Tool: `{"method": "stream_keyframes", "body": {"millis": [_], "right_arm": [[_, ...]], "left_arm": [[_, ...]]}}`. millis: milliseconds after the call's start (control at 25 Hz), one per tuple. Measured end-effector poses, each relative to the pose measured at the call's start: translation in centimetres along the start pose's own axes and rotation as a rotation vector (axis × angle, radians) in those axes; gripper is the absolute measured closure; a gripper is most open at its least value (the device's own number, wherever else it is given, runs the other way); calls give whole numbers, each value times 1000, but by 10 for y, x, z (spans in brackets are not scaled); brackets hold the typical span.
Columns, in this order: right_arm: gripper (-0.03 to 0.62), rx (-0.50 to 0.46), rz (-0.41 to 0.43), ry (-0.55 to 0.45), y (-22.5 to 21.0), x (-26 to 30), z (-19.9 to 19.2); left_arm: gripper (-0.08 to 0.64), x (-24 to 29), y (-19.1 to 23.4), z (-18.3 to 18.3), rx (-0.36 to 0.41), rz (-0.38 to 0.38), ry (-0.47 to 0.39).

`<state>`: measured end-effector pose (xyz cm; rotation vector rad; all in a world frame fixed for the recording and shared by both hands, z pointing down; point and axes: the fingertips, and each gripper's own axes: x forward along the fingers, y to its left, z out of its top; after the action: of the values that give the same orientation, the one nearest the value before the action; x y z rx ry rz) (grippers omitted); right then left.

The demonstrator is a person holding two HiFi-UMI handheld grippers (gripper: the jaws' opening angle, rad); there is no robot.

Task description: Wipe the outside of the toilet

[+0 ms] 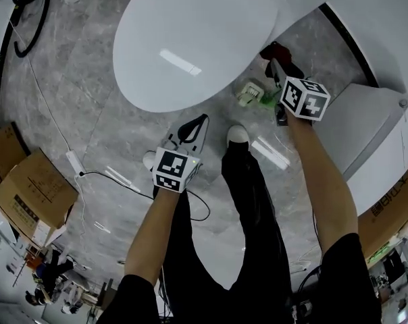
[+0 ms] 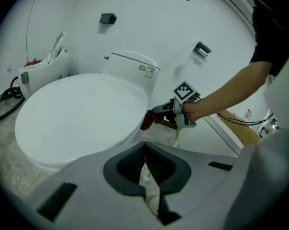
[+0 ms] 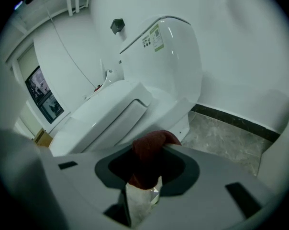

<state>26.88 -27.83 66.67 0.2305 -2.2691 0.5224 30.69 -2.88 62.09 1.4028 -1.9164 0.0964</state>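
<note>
The white toilet [image 1: 197,39] fills the top centre of the head view, lid closed. My right gripper [image 1: 277,69] is at the toilet's right side, next to the bowl, shut on a dark red cloth [image 1: 275,51]. In the left gripper view the cloth [image 2: 148,120] touches the bowl's side just under the lid rim [image 2: 82,114], with the right gripper [image 2: 171,114] behind it. The right gripper view shows the cloth [image 3: 151,152] bunched between the jaws, with the toilet's tank [image 3: 168,56] ahead. My left gripper [image 1: 194,127] hangs over the floor in front of the bowl, shut and empty.
A small green and white object [image 1: 251,93] lies on the marble floor by the toilet's base. A white cabinet [image 1: 373,127] stands to the right. Cardboard boxes [image 1: 28,187] and a thin cable [image 1: 96,175] are at left. The person's shoe [image 1: 238,135] is below the bowl.
</note>
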Motion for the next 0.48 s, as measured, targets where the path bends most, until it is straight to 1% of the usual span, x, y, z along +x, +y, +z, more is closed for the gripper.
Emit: {"method": "stream_keyframes", "body": {"millis": [80,200,360,480], "right_arm": [[471,25,9,-5,-7,10,8],[471,36,26,-3,-8,20,13],[471,32,42,16,2,26,4],[471,16,45,29,12,26,-9]], "left_arm": [[560,5,1,-1,-6,6,5],[560,8,4,-4,-13,11,11],[560,3,10,-13,-19,17,14],[560,-2,13,-21,-6,6,29]]}}
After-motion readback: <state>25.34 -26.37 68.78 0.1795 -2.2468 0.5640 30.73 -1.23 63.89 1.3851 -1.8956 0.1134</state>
